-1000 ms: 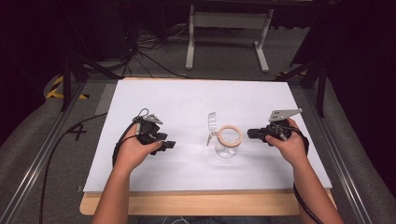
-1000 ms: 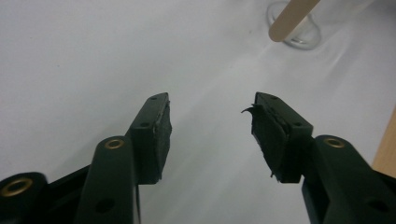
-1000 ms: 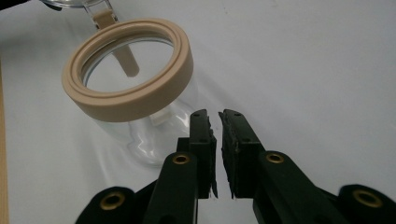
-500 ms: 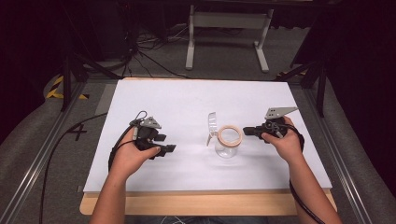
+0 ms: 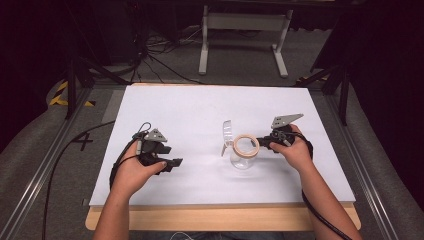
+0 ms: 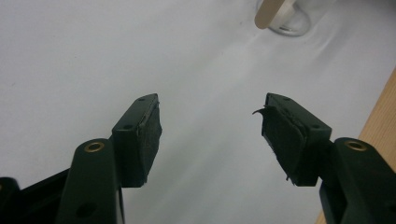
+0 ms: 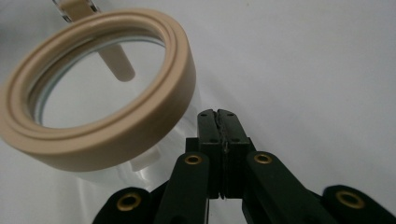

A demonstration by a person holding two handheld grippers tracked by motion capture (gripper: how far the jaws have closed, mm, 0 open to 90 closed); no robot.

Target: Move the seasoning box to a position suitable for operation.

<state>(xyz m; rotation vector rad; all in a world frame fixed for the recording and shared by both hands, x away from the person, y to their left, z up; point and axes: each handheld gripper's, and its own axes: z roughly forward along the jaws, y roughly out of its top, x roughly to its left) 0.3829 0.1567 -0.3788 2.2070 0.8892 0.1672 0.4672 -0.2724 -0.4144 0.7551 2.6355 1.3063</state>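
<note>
Black left tongs [image 6: 210, 126] spread wide, holding nothing, right tongs [image 7: 218, 116] pressed together beside glass jar [image 7: 98, 116]

From my remote seat I read a single mark, a dark "4" [image 5: 83, 142] on the grey floor at nine o'clock of the table [image 5: 200, 107].

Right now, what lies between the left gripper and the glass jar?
Only bare white table lies between the left gripper and the glass jar, as the high view shows.
</note>
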